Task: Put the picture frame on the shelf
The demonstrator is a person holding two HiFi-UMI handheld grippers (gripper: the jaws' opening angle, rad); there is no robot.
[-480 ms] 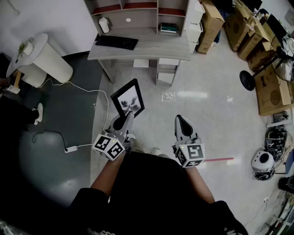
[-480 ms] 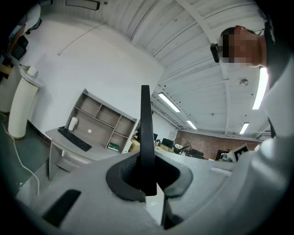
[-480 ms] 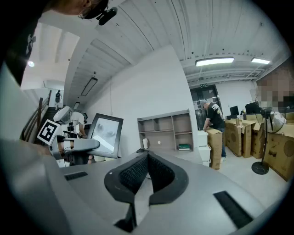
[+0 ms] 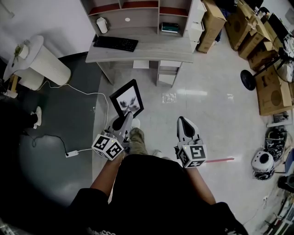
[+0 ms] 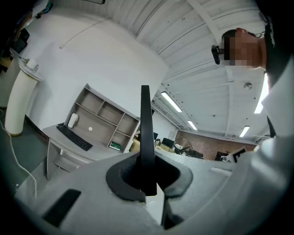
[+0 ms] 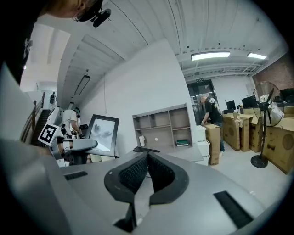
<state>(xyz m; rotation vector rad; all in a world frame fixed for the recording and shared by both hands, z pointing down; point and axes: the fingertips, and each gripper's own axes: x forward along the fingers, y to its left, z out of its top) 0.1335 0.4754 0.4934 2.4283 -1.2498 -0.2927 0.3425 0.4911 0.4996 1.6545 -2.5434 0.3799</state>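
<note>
A black picture frame (image 4: 127, 98) with a pale grey print is held upright over the floor, in front of the desk. My left gripper (image 4: 121, 122) is shut on its lower edge; in the left gripper view the frame (image 5: 146, 133) shows edge-on between the jaws. My right gripper (image 4: 183, 124) hangs to the right with its jaws together and nothing in them. From the right gripper view the frame (image 6: 103, 132) stands to the left, and the grey shelf unit (image 6: 163, 125) lies ahead. The shelf (image 4: 138, 11) sits on the desk at the top of the head view.
A grey desk (image 4: 142, 48) carries a black keyboard (image 4: 115, 43), a white object (image 4: 102, 25) and books (image 4: 169, 28). A white round stand (image 4: 39, 62) and a cable (image 4: 69, 87) lie left. Cardboard boxes (image 4: 257, 46) and a fan base (image 4: 248, 79) stand right. A person (image 6: 212, 120) stands by the boxes.
The desk and shelf have shifted slightly in the head view. A foot and trouser leg now show between the grippers. Both grippers hold as before.
</note>
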